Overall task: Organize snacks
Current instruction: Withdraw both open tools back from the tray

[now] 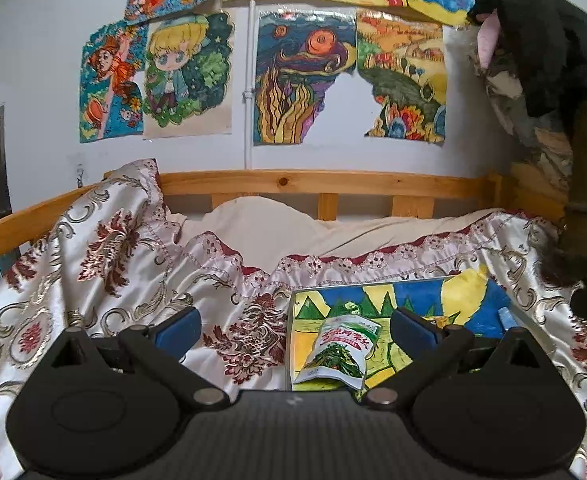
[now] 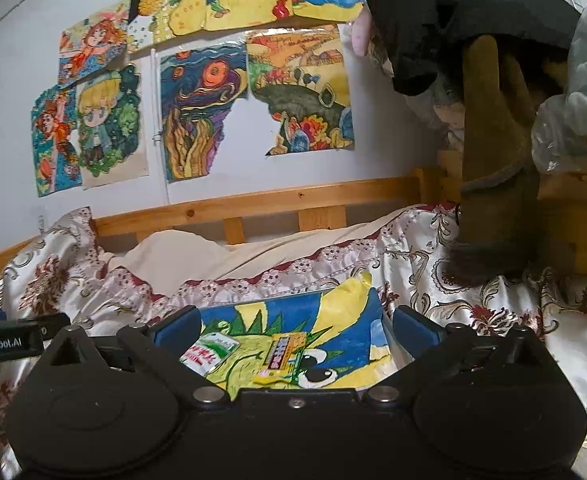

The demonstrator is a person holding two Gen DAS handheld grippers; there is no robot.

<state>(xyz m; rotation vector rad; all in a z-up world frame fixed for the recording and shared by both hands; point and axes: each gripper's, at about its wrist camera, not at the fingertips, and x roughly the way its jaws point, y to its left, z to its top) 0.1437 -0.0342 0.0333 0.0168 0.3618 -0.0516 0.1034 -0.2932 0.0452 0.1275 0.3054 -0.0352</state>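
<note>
**Two snack packets down on the painted board, both grippers wide and empty**

Eyes on the green-and-white snack packet (image 1: pixel 335 354) first: it lies flat on the painted board (image 1: pixel 413 300), near that board's left edge, red lettering across its front and a picture of green stalks below. In the right wrist view the same packet (image 2: pixel 209 352) shows just inside the left finger, and a second one, a yellow snack packet (image 2: pixel 279 360), lies beside it toward the middle of the board (image 2: pixel 333 312), the two apart, not touching. The board itself is a bright drawing in blue, yellow and green, lying on the satin bedspread (image 1: pixel 133 264) with its dark red floral pattern.

Left gripper (image 1: pixel 295 330): blue-padded fingers spread wide, nothing between the pads, the green-and-white packet sitting below and ahead of the gap, closer to the right-hand finger. Right gripper (image 2: pixel 295 330): fingers likewise fully apart, gripping nothing, both packets framed on the board between them. At the far left of the right wrist view the edge of the other gripper's body pokes in.

Beyond the bedspread, a cream pillow (image 1: pixel 261 224) rests against the wooden bed rail (image 1: pixel 313 182). Above that, a white wall covered in children's drawings (image 1: pixel 301 80). On the right, dark clothing (image 2: pixel 453 12) hangs over the bed's end.
</note>
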